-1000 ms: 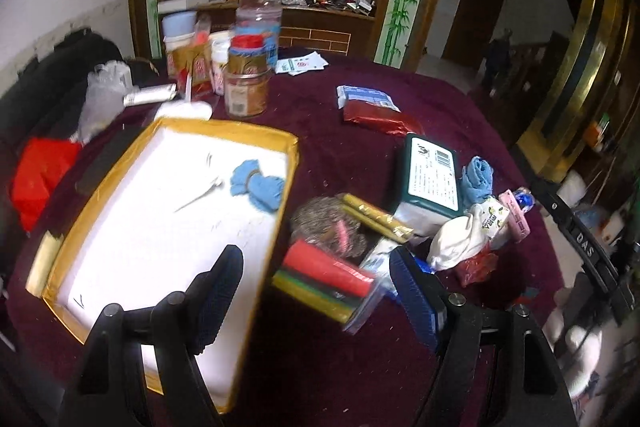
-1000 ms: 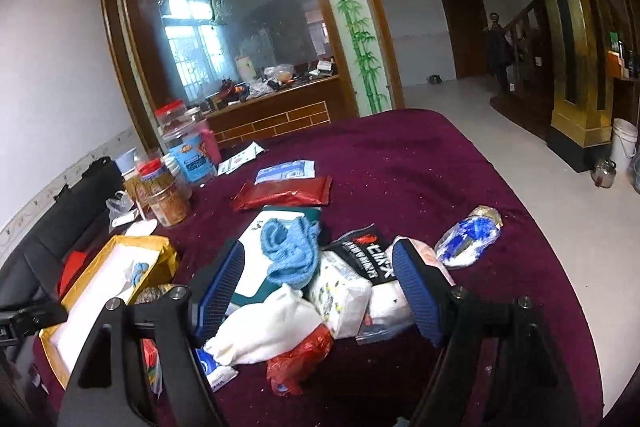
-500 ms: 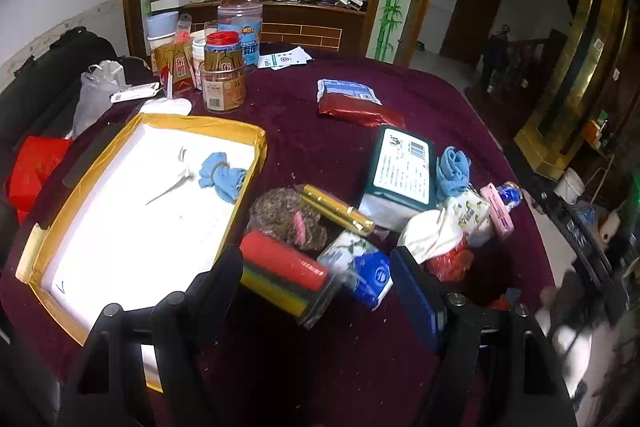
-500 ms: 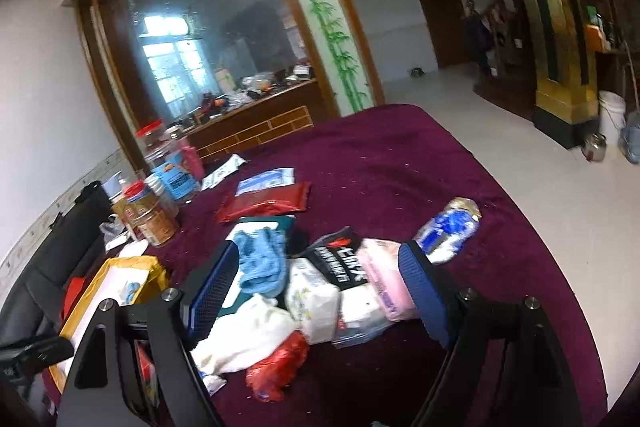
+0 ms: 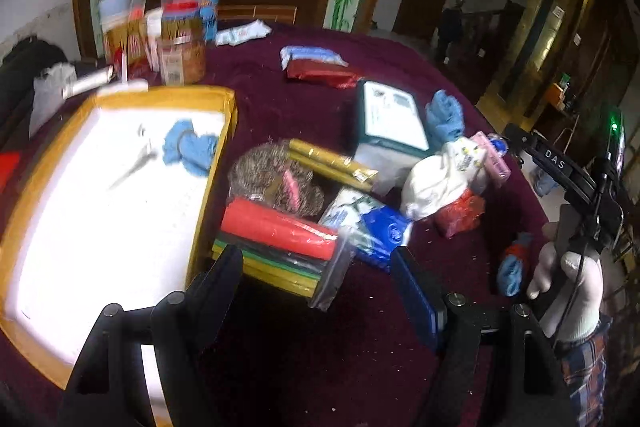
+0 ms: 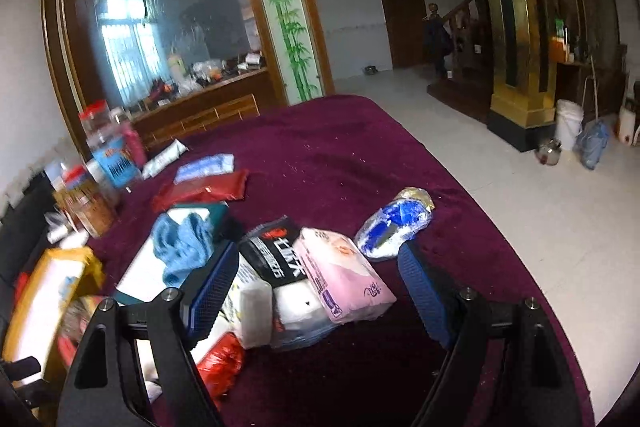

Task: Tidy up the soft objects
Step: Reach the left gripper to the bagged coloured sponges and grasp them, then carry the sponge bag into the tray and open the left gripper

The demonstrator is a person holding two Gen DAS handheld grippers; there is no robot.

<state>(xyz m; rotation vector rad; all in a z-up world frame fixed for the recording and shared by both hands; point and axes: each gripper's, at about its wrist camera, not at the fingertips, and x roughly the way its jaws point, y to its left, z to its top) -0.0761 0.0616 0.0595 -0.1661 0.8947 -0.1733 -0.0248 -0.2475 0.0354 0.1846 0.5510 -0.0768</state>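
A yellow-rimmed white tray (image 5: 216, 143) lies at the left with a blue cloth (image 5: 190, 147) in it. A second blue cloth (image 5: 444, 115) (image 6: 182, 245) rests by a green box (image 5: 390, 119). A pile of soft packs fills the middle: a pink tissue pack (image 6: 342, 275), a black pack (image 6: 276, 251), a white bundle (image 5: 436, 183), a red bag (image 5: 460, 215). My left gripper (image 5: 318, 283) is open and empty above a bag of coloured sponges (image 5: 280, 239). My right gripper (image 6: 316, 285) is open and empty, its jaws either side of the pink pack.
Jars and boxes (image 5: 180, 39) stand at the back left. A red packet (image 5: 320, 75) and a blue-white packet (image 6: 394, 227) lie on the maroon cloth (image 6: 344, 155). A brown scourer (image 5: 272, 179) and gold sticks (image 5: 332, 163) lie beside the tray. The table edge drops off at right.
Both grippers have moved forward and lower toward the pile. The right gripper has shifted right, so the pink pack now sits between its jaws. Both stay open.
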